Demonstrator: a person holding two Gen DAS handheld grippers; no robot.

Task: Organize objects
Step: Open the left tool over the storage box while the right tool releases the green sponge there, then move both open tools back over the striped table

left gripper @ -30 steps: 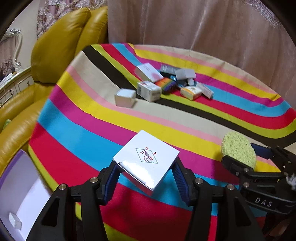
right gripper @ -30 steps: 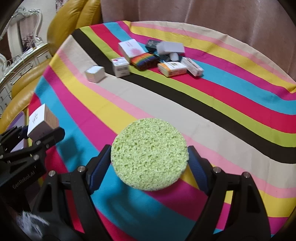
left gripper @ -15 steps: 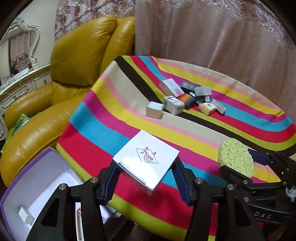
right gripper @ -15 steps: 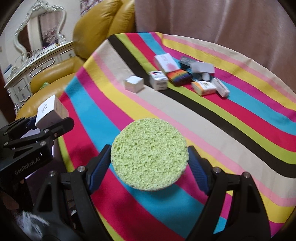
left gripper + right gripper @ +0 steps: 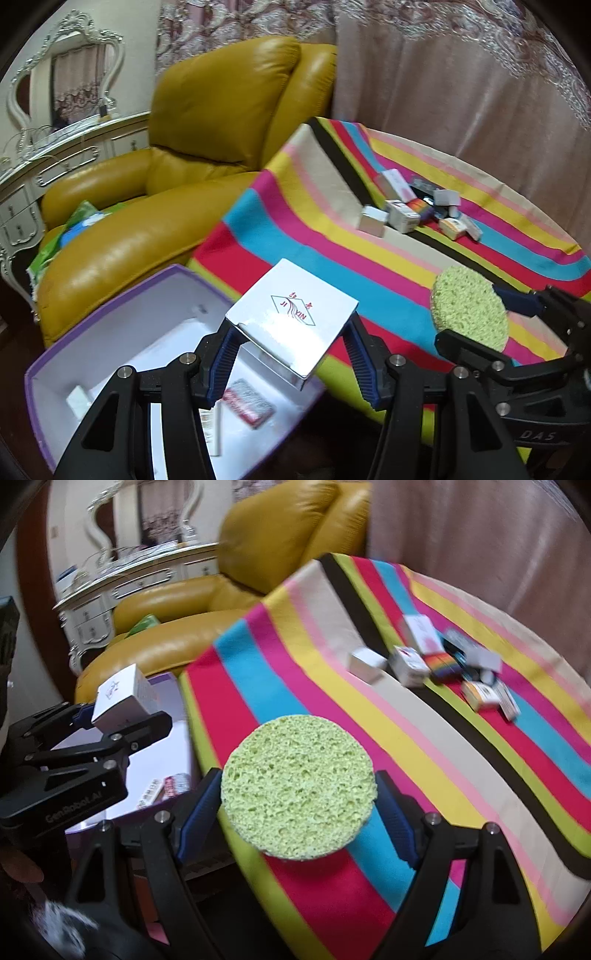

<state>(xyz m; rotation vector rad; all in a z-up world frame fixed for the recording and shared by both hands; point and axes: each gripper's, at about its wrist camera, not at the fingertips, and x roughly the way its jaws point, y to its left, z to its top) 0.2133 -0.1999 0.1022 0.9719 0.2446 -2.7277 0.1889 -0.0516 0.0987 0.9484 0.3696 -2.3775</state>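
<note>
Gripping white "JI YIN" box [image 5: 291, 317] w/ left gripper [image 5: 290, 363] | right gripper [image 5: 297, 821] clamps green sponge [image 5: 298, 788] | "GenRobot.AI" on left gripper body

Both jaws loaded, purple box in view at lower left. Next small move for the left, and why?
Probably carry the left gripper a bit further left and lower, until the white box hangs fully over the open purple box, then release. The white box now overlaps only its near right edge, partly over the striped cloth; the right gripper holds the green sponge.
</note>
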